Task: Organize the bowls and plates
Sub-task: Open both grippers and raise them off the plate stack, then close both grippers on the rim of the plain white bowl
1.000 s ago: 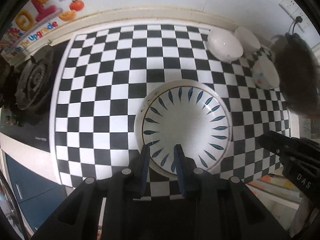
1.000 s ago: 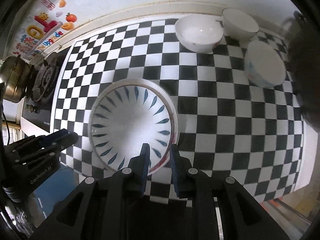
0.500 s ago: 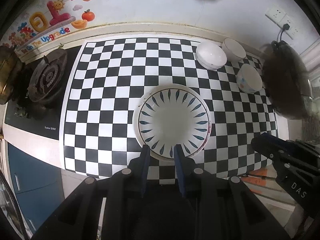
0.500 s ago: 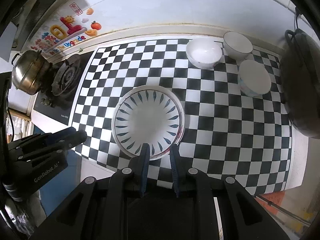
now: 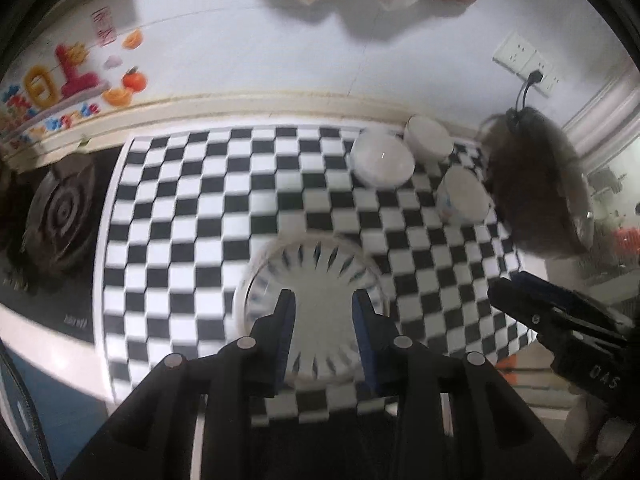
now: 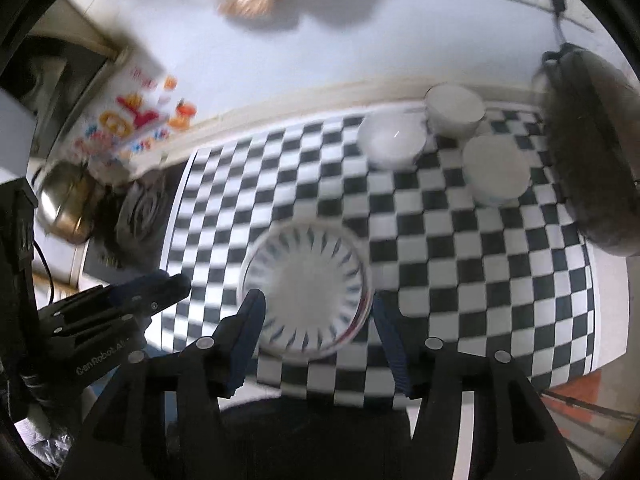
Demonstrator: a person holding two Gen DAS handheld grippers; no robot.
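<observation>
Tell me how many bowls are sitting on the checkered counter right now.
3, clustered at the far right corner: one white bowl nearest the middle, a second behind it by the wall, a third closer, beside the dark pan. None seem hidden.

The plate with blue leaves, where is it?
In both wrist views the plate lies on the checkered counter near its front edge, with three white bowls behind it to the right.

Since 1 second ago both grippers have lifted away from the plate (image 5: 320, 280) and tilted toward the wall. The left gripper (image 5: 323, 312) has opened; the right gripper (image 6: 316, 312) has opened much wider.
</observation>
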